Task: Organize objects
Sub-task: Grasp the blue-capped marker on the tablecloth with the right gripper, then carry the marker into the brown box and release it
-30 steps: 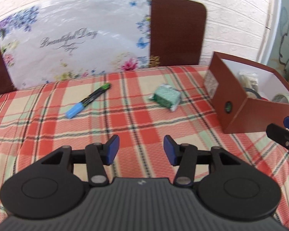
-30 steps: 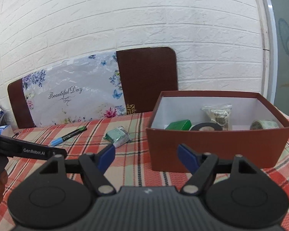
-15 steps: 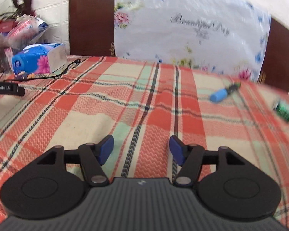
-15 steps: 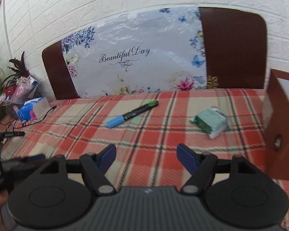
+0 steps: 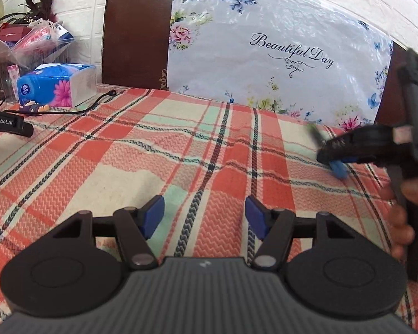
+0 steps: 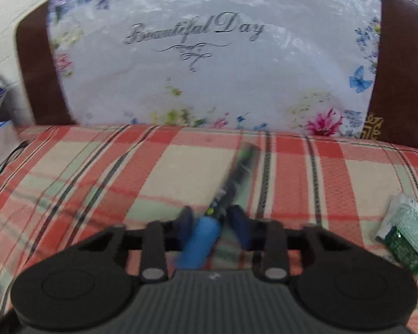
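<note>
The right gripper (image 6: 212, 224) is clamping the blue-capped marker (image 6: 228, 194) lying on the plaid table (image 6: 158, 178). The left gripper (image 5: 204, 215) is hovering half open, gripping nothing. A green packet (image 6: 404, 236) is lying near the marker.

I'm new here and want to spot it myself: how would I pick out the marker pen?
Start at the floral "Beautiful Day" board behind the plaid tablecloth. Just before it lies the marker, its blue cap between the right gripper's jaws. It is long and dark with a blue cap, unlike the squat green packet to its right.
</note>
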Available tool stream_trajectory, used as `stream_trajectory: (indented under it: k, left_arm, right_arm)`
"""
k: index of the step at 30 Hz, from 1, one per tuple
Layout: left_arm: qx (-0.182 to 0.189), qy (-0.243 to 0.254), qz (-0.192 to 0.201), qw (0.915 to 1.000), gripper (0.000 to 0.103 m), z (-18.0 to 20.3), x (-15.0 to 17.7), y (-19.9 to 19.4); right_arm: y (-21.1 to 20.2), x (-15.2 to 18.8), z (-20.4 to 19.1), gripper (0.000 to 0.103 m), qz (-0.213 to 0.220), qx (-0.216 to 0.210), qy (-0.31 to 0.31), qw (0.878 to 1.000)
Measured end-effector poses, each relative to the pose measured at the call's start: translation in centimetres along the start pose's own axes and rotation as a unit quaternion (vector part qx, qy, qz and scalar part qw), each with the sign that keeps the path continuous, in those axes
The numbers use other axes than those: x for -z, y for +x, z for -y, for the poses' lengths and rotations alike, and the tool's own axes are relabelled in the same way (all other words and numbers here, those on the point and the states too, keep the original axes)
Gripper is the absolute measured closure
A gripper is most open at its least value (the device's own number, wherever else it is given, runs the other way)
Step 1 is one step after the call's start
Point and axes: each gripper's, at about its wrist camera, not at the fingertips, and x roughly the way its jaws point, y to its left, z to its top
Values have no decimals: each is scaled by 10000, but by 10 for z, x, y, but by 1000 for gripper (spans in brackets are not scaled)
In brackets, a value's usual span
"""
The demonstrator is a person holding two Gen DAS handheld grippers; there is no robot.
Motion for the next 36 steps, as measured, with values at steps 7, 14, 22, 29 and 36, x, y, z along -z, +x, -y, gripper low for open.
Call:
stream_trajectory:
  k: [7, 14, 22, 29, 36]
  left_arm:
    - [85, 84, -71, 9999, 34, 1, 0, 0]
    - [-46, 644, -454, 9969, 28, 24, -1, -2]
    - [1978, 512, -1770, 9628, 29, 130, 11, -57]
    - [2007, 358, -2639, 9427, 27, 186, 31, -42]
    - [2403, 771, -2386, 9377, 77, 228, 5, -56]
  right_arm:
    - [-81, 68, 35, 83, -120, -345, -347, 9987]
    - [-191, 159, 86, 83, -114, -279, 17, 9995]
    - [-218, 177, 100, 74, 12, -411, -61, 9991]
    - [-215, 183, 105, 83, 63, -500, -151, 9986]
    - [-233, 177, 114, 83, 516, -443, -81, 9977]
